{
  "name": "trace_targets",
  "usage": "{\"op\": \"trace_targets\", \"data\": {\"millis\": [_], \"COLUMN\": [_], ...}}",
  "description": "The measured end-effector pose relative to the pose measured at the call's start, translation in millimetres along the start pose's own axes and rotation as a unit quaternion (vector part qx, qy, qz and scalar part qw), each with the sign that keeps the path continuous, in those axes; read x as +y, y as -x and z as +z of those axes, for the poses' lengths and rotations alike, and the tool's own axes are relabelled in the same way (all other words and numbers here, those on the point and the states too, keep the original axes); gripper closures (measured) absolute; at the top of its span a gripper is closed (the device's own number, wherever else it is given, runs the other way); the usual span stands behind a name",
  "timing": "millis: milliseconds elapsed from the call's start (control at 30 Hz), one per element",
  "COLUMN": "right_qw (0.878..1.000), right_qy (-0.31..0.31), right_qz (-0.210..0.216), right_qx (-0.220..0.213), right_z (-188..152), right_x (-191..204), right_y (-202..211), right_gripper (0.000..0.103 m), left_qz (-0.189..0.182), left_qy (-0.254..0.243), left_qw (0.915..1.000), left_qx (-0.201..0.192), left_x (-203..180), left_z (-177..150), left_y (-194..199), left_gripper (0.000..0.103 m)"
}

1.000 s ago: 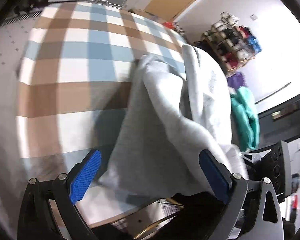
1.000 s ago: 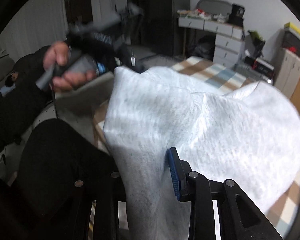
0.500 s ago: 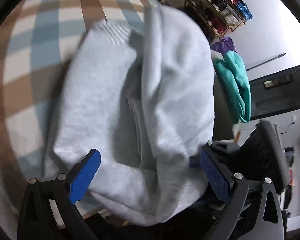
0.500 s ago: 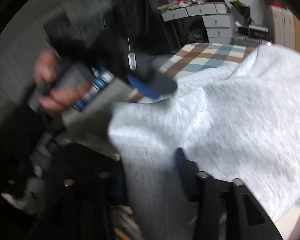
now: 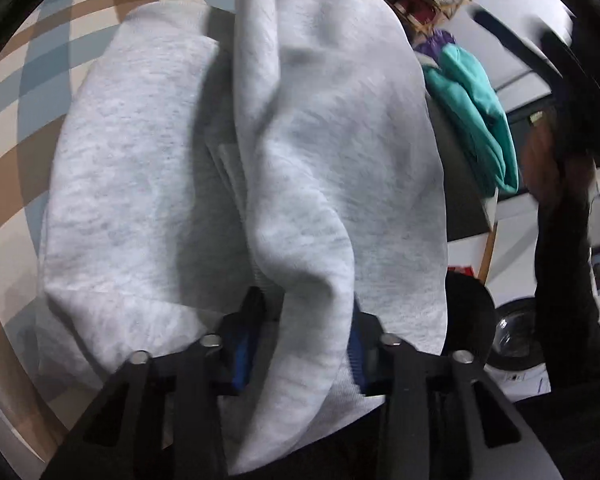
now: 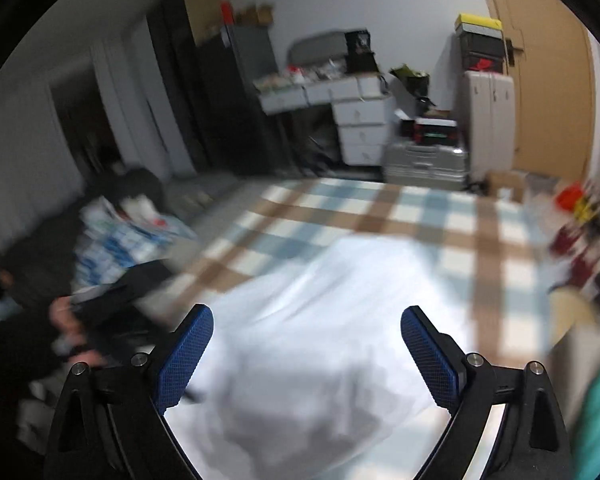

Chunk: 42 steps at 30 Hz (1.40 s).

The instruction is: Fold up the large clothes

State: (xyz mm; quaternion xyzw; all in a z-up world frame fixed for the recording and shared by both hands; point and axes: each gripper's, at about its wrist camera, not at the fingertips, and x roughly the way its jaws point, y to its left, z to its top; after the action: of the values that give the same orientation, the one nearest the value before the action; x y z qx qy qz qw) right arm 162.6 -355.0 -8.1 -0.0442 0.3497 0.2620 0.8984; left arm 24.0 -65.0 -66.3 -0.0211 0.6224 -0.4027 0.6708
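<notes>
Fabric is bunching thickly between the blue pads of the left gripper (image 5: 300, 344), which is clamping a fold of the grey sweatshirt (image 5: 160, 184) at the near edge of the checked table (image 5: 16, 92). From that pinch the garment is spreading away across the cloth-covered top, with a raised ridge running up its middle. The right gripper (image 6: 306, 352) is hovering above the same sweatshirt (image 6: 340, 300) with its fingers spread wide and nothing between them.

Judging by its fleecy nap and soft rolls, the sweatshirt is likely handling as a heavy, limp thing: sagging wherever it is unsupported, dragging on the tablecloth instead of sliding, and in no danger of damage. Holding it at hems or seam corners, where the layers are firm, looks wiser than grabbing loose middle cloth.

Much is staying unclear. Motion blur is smearing the right wrist view, so folds and edges there are hard to read. Sleeves and hood cannot be told apart, the lower hem is dropping out of sight below the left fingers, and a teal garment (image 5: 476, 120) is lying beyond the table's right edge.
</notes>
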Motion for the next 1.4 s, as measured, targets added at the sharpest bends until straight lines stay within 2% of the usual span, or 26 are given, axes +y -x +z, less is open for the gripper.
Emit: {"op": "trace_targets", "data": {"millis": [67,100,133,167,200,267,300,367,600,700,800,933,1033,1167,1267,1333,1400], "right_qw": [0.999,0.996,0.994,0.989,0.984,0.973,0.971,0.975,0.991,0.990,0.992,0.986,0.981,0.972,0.964,0.962,0.958], "right_qy": [0.005,0.003,-0.002,-0.012,-0.019,-0.020,-0.011,-0.018,-0.054,-0.088,-0.068,-0.130,-0.158,-0.162,-0.143,-0.117,-0.104], "right_qz": [-0.013,-0.010,-0.009,-0.001,0.002,0.005,0.008,0.017,-0.012,-0.005,-0.013,0.007,0.009,-0.017,-0.053,-0.078,-0.098], "right_qx": [0.046,0.083,0.109,0.148,0.176,0.228,0.238,0.222,0.124,0.112,0.105,0.108,0.115,0.167,0.218,0.235,0.247], "right_z": [19,29,31,31,23,10,7,10,37,58,69,77,78,75,69,67,66], "right_x": [-15,-23,-29,-36,-41,-44,-40,-38,-22,-19,-3,-4,2,15,21,27,30], "right_y": [-34,-60,-78,-101,-112,-131,-136,-126,-73,-78,-93,-130,-170,-236,-275,-289,-296], "right_gripper": [0.008,0.013,0.025,0.032,0.047,0.069,0.085,0.093,0.098,0.098,0.098,0.098,0.098,0.098,0.099,0.099,0.099], "left_qz": [-0.011,-0.013,-0.013,-0.010,-0.005,0.005,0.010,0.011,0.014,0.032,0.043,0.045,0.059,0.092,0.125,0.146,0.190], "left_qy": [0.009,0.008,0.003,0.000,-0.007,-0.016,-0.018,-0.010,0.001,0.005,0.025,0.057,0.092,0.143,0.156,0.165,0.148], "left_qw": [0.9997,0.9996,0.9994,0.9994,0.9992,0.9989,0.9987,0.9984,0.9939,0.9919,0.9906,0.9883,0.9838,0.9753,0.9688,0.9649,0.9615], "left_qx": [-0.018,-0.022,-0.031,-0.035,-0.039,-0.044,-0.046,-0.055,-0.109,-0.123,-0.128,-0.134,-0.142,-0.141,-0.146,-0.143,-0.132], "left_x": [5,4,3,-1,-4,-8,-9,-8,-16,-9,2,35,65,105,120,126,123], "left_z": [-5,-6,-8,-8,-9,-10,-11,-13,-15,-17,-16,-17,-17,-16,-12,-6,2], "left_y": [10,12,17,21,23,25,26,29,62,82,87,98,100,96,99,95,84], "left_gripper": [0.090,0.093,0.094,0.094,0.095,0.096,0.096,0.097,0.098,0.098,0.098,0.098,0.098,0.098,0.097,0.096,0.092]}}
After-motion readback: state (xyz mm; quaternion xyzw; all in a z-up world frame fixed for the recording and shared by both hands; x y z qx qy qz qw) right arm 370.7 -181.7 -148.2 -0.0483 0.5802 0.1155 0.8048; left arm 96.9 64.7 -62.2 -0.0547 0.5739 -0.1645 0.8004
